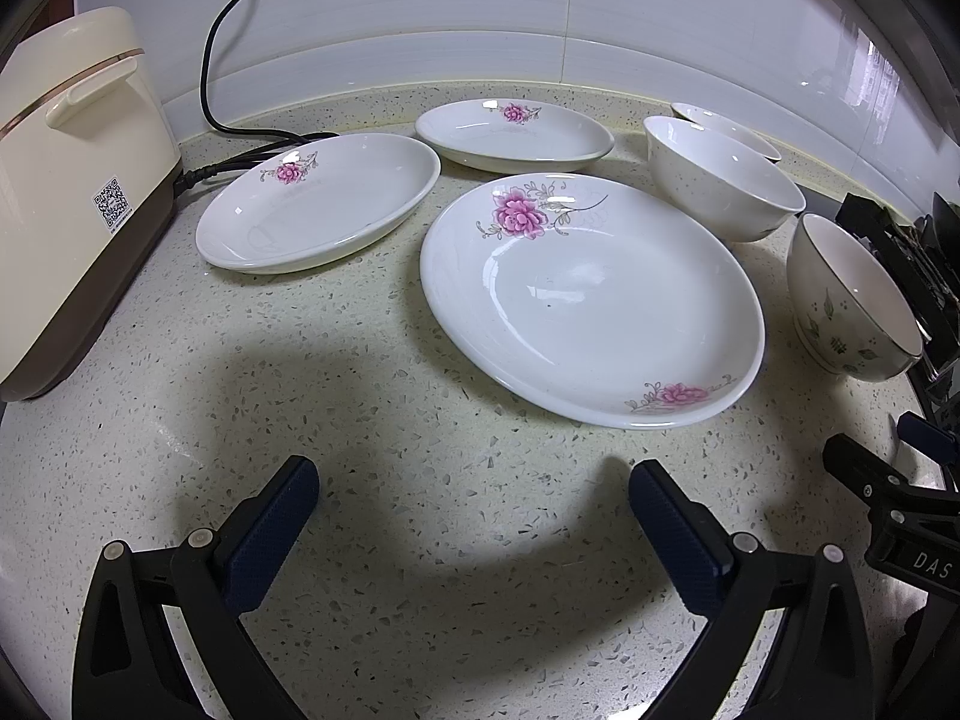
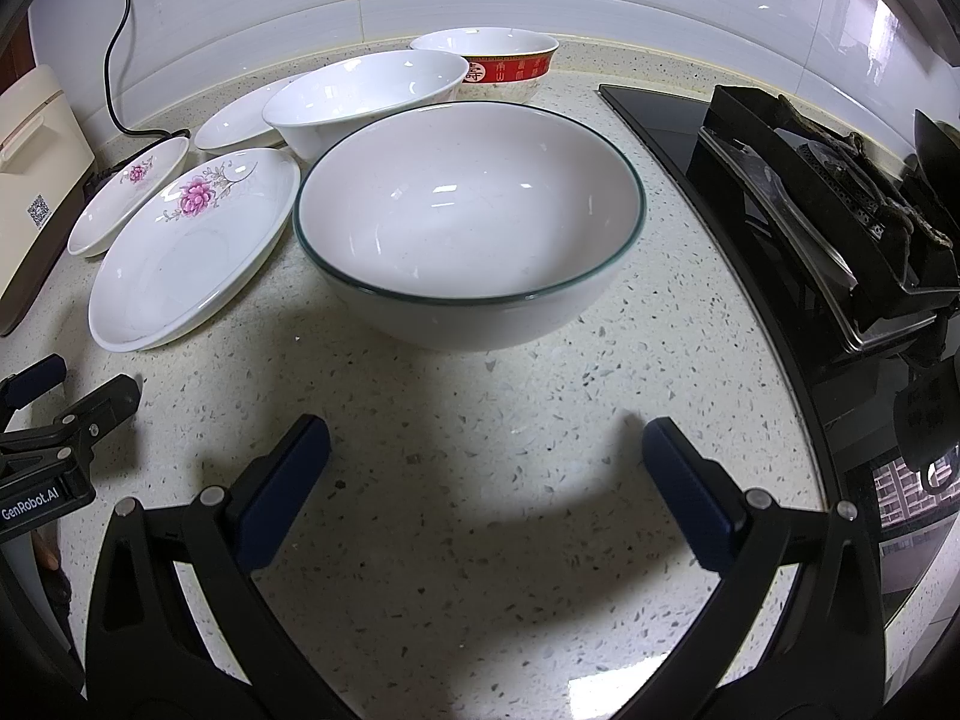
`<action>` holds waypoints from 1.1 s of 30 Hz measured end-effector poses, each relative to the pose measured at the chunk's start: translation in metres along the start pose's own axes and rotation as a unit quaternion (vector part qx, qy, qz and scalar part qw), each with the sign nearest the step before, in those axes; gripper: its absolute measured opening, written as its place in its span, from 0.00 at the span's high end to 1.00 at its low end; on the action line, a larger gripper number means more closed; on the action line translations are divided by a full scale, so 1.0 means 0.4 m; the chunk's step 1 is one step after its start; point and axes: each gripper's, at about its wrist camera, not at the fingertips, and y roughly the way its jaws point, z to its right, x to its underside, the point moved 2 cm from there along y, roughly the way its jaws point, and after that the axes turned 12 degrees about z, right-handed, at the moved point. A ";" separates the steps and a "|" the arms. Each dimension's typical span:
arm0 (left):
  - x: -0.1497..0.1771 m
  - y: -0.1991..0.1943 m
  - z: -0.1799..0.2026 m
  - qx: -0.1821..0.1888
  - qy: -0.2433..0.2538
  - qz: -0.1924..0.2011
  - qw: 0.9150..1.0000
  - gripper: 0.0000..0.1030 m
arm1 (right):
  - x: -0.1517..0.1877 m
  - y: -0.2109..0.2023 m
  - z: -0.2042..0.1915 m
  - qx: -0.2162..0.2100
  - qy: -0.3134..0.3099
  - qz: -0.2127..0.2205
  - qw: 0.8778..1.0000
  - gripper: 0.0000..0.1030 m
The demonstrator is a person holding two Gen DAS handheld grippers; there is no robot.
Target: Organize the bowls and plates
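In the left wrist view three white plates with pink flowers lie on the speckled counter: a large plate (image 1: 591, 300) nearest, an oval plate (image 1: 318, 204) to its left and a far plate (image 1: 516, 135). Right of them stand a plain white bowl (image 1: 720, 180), a bowl behind it (image 1: 726, 129) and a leaf-patterned bowl (image 1: 852, 300). My left gripper (image 1: 474, 480) is open over bare counter, short of the large plate. In the right wrist view my right gripper (image 2: 486, 438) is open and empty just before the green-rimmed bowl (image 2: 471, 222). Behind that are a white bowl (image 2: 366, 99) and a red-banded bowl (image 2: 492, 63).
A cream rice cooker (image 1: 78, 180) with a black cable (image 1: 228, 60) stands at the left against the tiled wall. A black gas hob (image 2: 840, 210) borders the counter on the right. The left gripper (image 2: 81, 387) shows at the right view's left edge.
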 end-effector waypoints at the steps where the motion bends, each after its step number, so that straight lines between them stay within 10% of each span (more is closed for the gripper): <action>1: 0.000 0.000 0.000 0.000 0.000 0.000 1.000 0.00 | 0.000 0.000 0.000 0.000 0.000 0.000 1.000 0.00; 33: 0.000 0.000 -0.001 -0.001 0.001 0.000 1.000 0.00 | -0.001 0.004 0.002 0.004 0.004 0.000 1.000 0.00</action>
